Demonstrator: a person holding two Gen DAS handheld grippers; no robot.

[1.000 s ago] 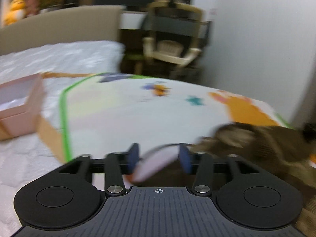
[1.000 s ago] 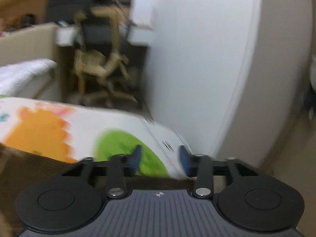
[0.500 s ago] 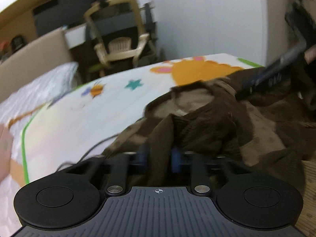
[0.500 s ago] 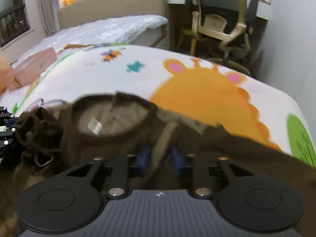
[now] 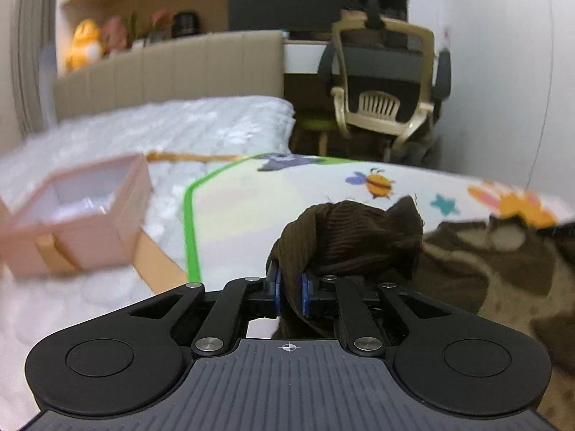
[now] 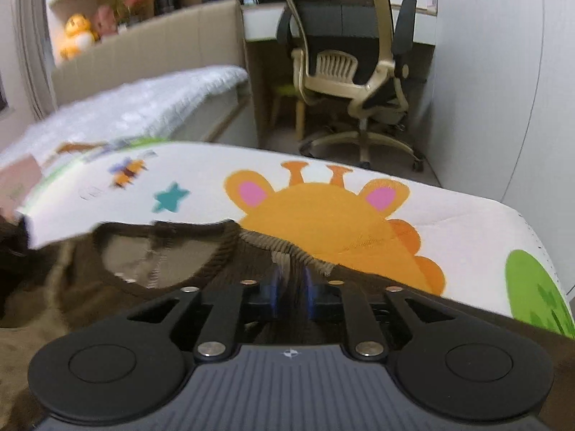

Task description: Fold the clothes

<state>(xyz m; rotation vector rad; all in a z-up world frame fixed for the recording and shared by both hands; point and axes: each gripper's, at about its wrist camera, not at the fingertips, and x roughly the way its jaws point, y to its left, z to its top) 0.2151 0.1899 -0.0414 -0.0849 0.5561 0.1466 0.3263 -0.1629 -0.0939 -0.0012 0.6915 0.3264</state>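
Left gripper (image 5: 289,289) jaws clamp a bunched fold of brown sweater (image 5: 345,240); right gripper (image 6: 291,289) jaws pinch its ribbed edge. Sweater lies on cartoon mat (image 6: 323,186) on bed (image 5: 179,125), near side.

Left gripper (image 5: 289,289) and right gripper (image 6: 291,289): jaws clamped.

Bare play mat (image 5: 251,212) lies open ahead; pink box (image 5: 82,215) blocks the left; sweater (image 5: 485,265) covers the right.

Brown ribbed sweater (image 5: 359,237), bunched, apparently neckline-up, on cartoon-print mat (image 6: 449,222)
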